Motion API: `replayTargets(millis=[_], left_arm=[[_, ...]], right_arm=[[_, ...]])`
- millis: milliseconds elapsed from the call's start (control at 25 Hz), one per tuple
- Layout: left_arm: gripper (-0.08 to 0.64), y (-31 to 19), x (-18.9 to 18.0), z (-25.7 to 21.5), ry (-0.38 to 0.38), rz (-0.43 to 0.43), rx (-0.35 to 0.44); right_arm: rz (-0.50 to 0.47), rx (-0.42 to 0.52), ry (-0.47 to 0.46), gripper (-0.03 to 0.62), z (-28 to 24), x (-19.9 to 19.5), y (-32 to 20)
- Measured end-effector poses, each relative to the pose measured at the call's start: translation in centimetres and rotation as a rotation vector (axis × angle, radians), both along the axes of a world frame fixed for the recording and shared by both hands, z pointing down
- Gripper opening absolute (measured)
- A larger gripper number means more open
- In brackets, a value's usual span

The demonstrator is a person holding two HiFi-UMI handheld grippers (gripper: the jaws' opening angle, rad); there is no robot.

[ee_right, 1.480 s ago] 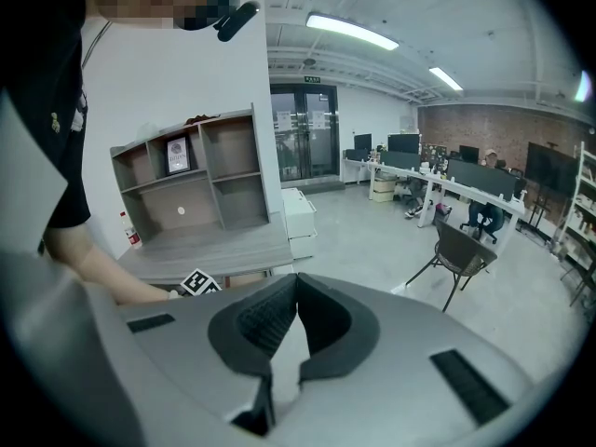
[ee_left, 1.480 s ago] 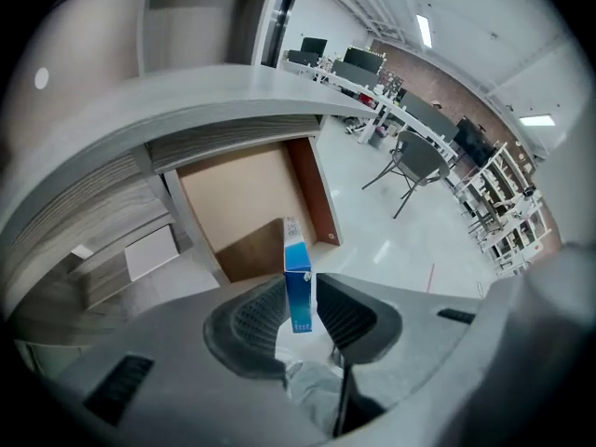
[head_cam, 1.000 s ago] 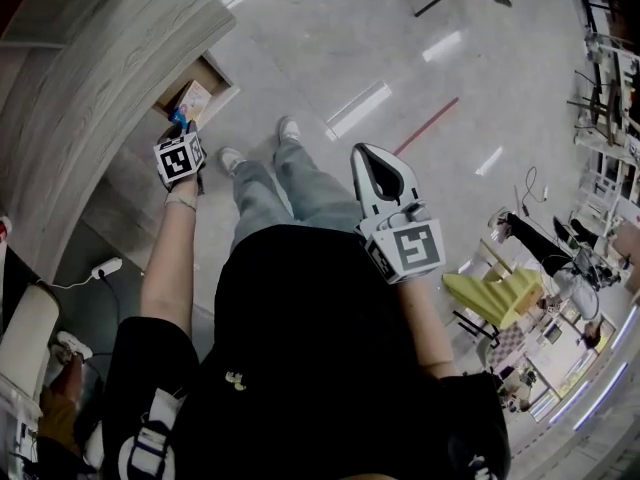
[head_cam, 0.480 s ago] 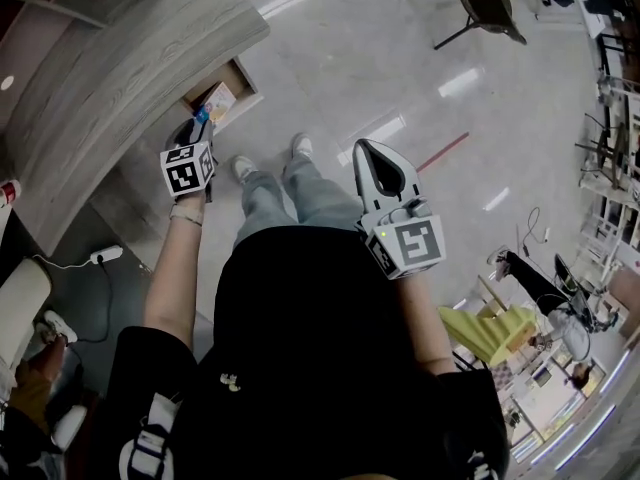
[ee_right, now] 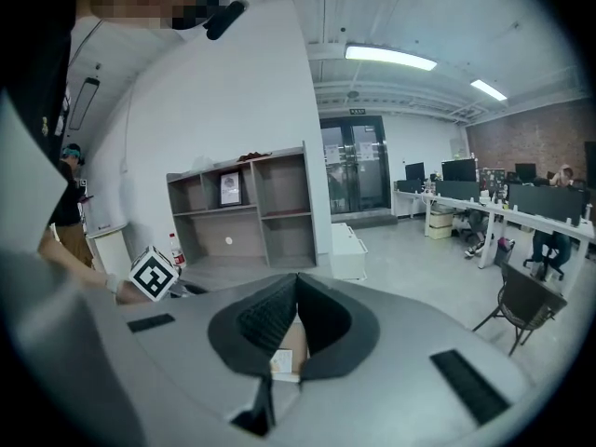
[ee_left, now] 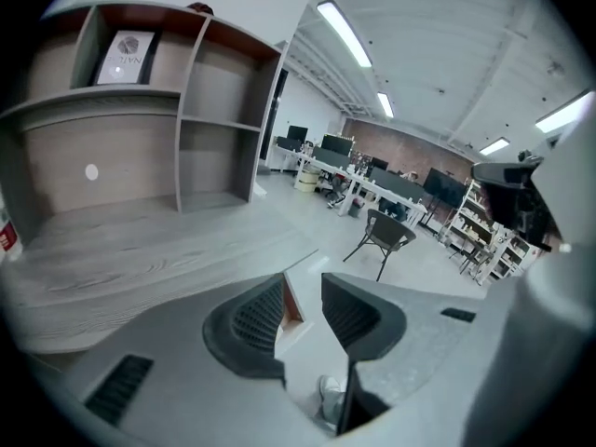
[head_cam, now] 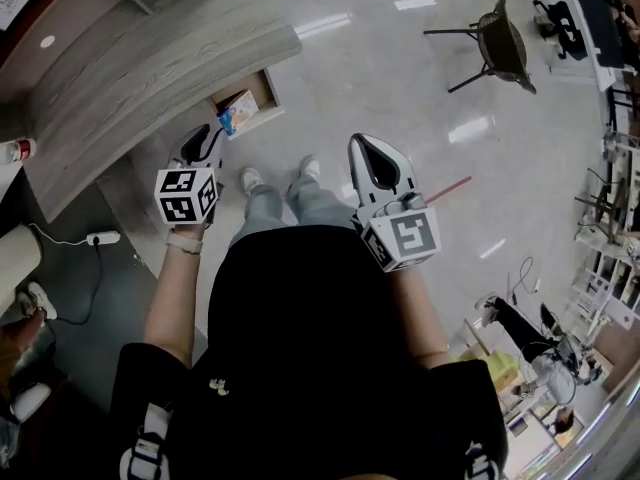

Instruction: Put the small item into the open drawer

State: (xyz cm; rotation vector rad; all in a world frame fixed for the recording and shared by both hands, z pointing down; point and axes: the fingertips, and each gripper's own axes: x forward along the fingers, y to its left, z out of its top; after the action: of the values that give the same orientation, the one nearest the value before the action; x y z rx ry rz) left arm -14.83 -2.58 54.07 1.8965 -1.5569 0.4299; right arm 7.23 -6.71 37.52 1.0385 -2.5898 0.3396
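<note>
The open drawer (head_cam: 262,86) juts from the foot of the curved wooden counter (head_cam: 150,63). A small blue-and-white packet (head_cam: 238,115) lies inside it. My left gripper (head_cam: 203,138) hangs just short of the drawer, above the floor; its black jaws stand apart with nothing between them and are closing a little. In the left gripper view the left gripper (ee_left: 303,296) frames the drawer's brown inside (ee_left: 291,307). My right gripper (head_cam: 360,143) is held in front of the person's body, its white jaws shut and empty; in its own view the right gripper's (ee_right: 298,279) tips meet.
The person's two shoes (head_cam: 250,179) stand on the glossy floor below the grippers. A chair (head_cam: 503,38) stands far right. A power strip (head_cam: 100,238) with a cable lies by the counter's left end. Open shelving (ee_left: 186,119) rises behind the counter.
The blue item that was at the left gripper's tips now lies in the drawer. The left gripper has opened and drawn back from the drawer. The head view has swung toward the counter.
</note>
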Motion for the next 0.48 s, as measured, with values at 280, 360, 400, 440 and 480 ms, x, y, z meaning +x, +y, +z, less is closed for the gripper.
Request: replayTargets(millis=[280, 360, 400, 440, 480], left_arm=[[0.023, 1.5, 1.2, -7.8, -0.055, -0.001, 0.155], [0.003, 1.8, 1.5, -9.6, -0.061, -0.002, 0.190], [0.003, 2.0, 1.5, -10.4, -0.059, -0.005, 0.205], [0.003, 2.2, 1.5, -11.1, -0.056, -0.009, 0.220], [0.003, 2.4, 1.5, -11.7, -0.056, -0.014, 0.235]], right_arm=[[-0.089, 0.018, -0.031, 0.012, -1.0, -1.8, -0.2], [-0.092, 0.008, -0.022, 0.012, -1.3, -2.2, -0.4], [-0.095, 0.004, -0.019, 0.012, -1.4, -2.5, -0.5], [-0.107, 0.008, -0.021, 0.012, -1.5, -2.8, -0.5], [-0.120, 0.017, -0.024, 0.012, -1.7, -3.2, -0.6]])
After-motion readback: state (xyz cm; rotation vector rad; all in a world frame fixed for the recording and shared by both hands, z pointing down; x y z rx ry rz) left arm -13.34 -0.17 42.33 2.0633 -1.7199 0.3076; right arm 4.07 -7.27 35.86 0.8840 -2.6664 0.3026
